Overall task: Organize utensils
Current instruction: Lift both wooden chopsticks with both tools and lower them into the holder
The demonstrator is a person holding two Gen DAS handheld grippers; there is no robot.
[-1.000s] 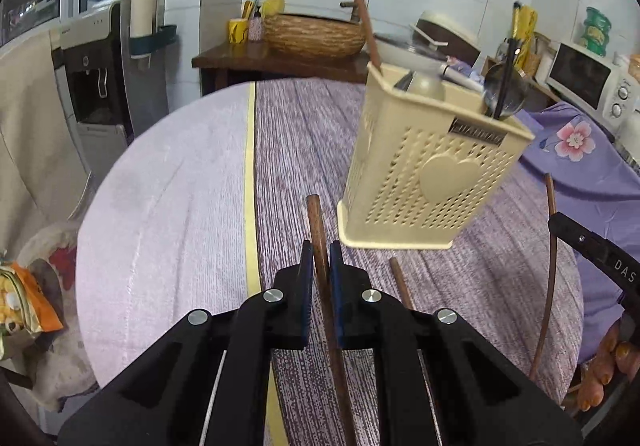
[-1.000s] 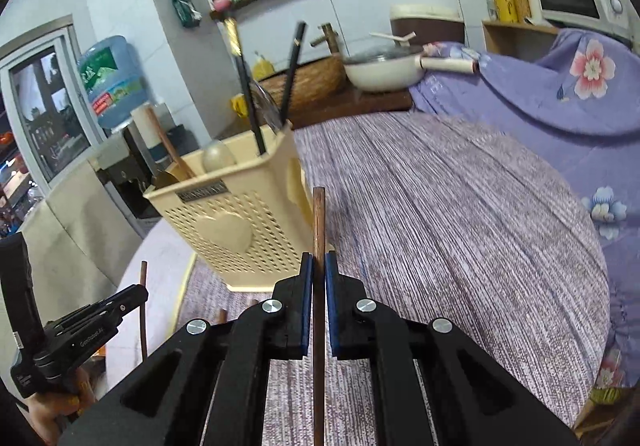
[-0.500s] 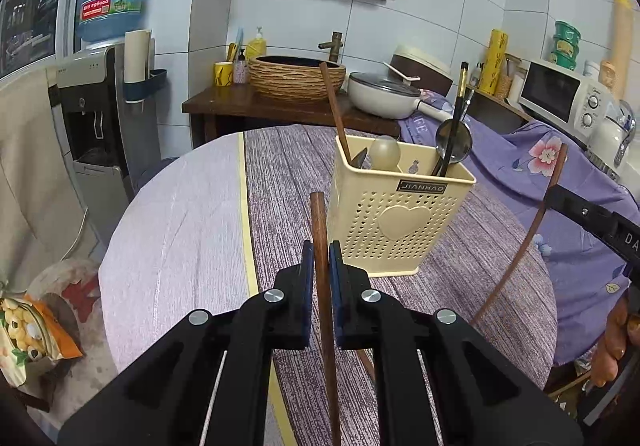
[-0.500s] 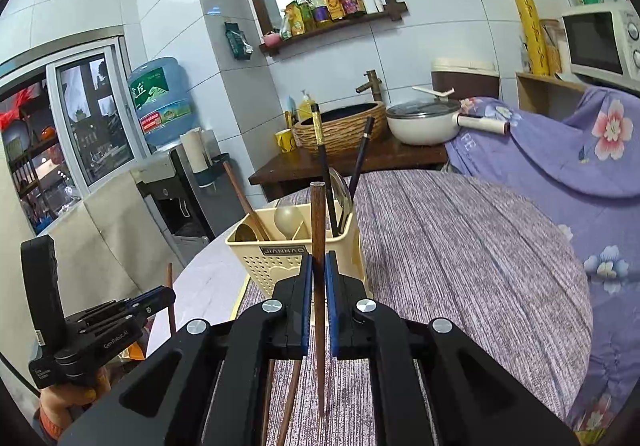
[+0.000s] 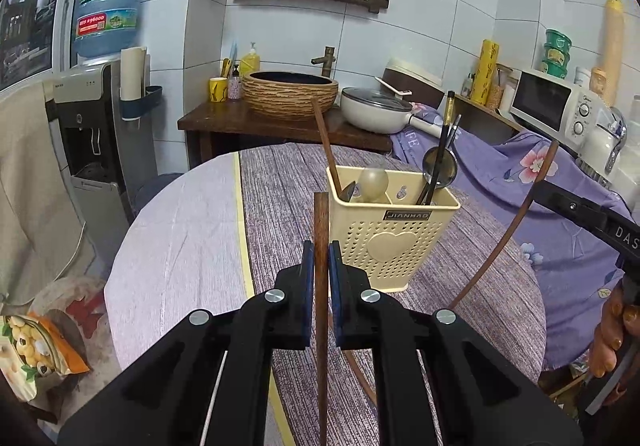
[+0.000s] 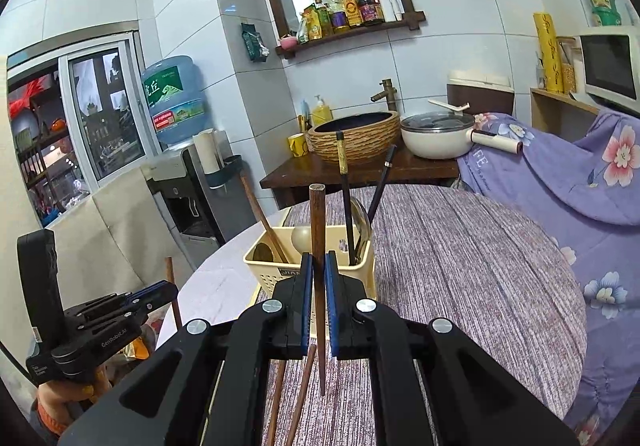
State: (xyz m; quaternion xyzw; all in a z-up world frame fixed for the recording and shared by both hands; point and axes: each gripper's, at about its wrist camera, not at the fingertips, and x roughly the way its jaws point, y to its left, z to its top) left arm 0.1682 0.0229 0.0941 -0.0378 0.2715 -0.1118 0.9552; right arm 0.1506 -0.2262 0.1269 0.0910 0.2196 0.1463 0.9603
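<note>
A cream perforated utensil basket stands on the round table and holds a wooden stick, spoons and black chopsticks; it also shows in the right wrist view. My left gripper is shut on a brown wooden chopstick, held upright, near side of the basket. My right gripper is shut on another brown chopstick, upright, in front of the basket. More brown chopsticks lie on the table below it.
A wash basin, a white pan and a microwave stand behind the table. A water dispenser is at the left. Purple floral cloth covers furniture at the right.
Both grippers have lifted and pulled back from the basket, each keeping its chopstick. The basket now looks smaller and farther off in both views.
</note>
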